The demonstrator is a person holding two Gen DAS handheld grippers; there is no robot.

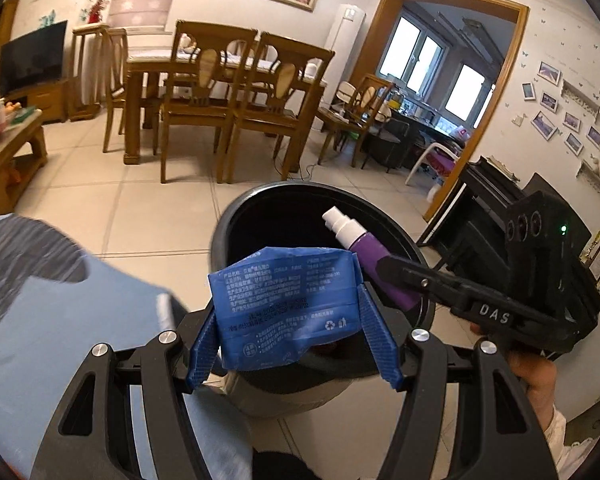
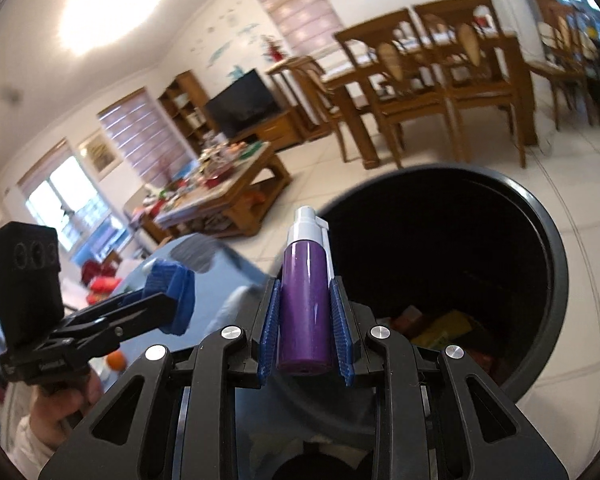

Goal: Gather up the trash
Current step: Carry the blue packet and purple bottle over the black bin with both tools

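**Both claws loaded, parked right at the bin's rim**

Left wrist cam first. My left gripper (image 1: 296, 334) has its jaws spread fairly wide, clamped on a blue wipes packet (image 1: 286, 306), one blue pad pressing each side edge. The packet hangs over the near rim of the dark trash bin (image 1: 422, 314), so it covers part of the bin's mouth from here. The right gripper (image 1: 384, 268) comes in from the right, holding the purple spray bottle (image 1: 370, 258) with its white nozzle poking out over the opening. To the left, a light blue cushioned surface (image 1: 60, 320) sits close to the bin's edge, so that side is tight. Past the bin it's open tile floor (image 1: 152, 204) all the way to the dining chairs (image 1: 236, 112).

Right wrist cam. The right gripper (image 2: 306, 322) is nearly closed, pads snug on both sides of the purple spray bottle (image 2: 304, 304), which stands upright just left of the trash bin's (image 2: 556, 264) rim. The mouth is wide open to the right, with some wrappers at the bottom, too dim to make out. The left gripper (image 2: 172, 300) sits off to the left over the blue surface, well clear of the bottle. The coffee table (image 2: 236, 184) behind is cluttered but well away.
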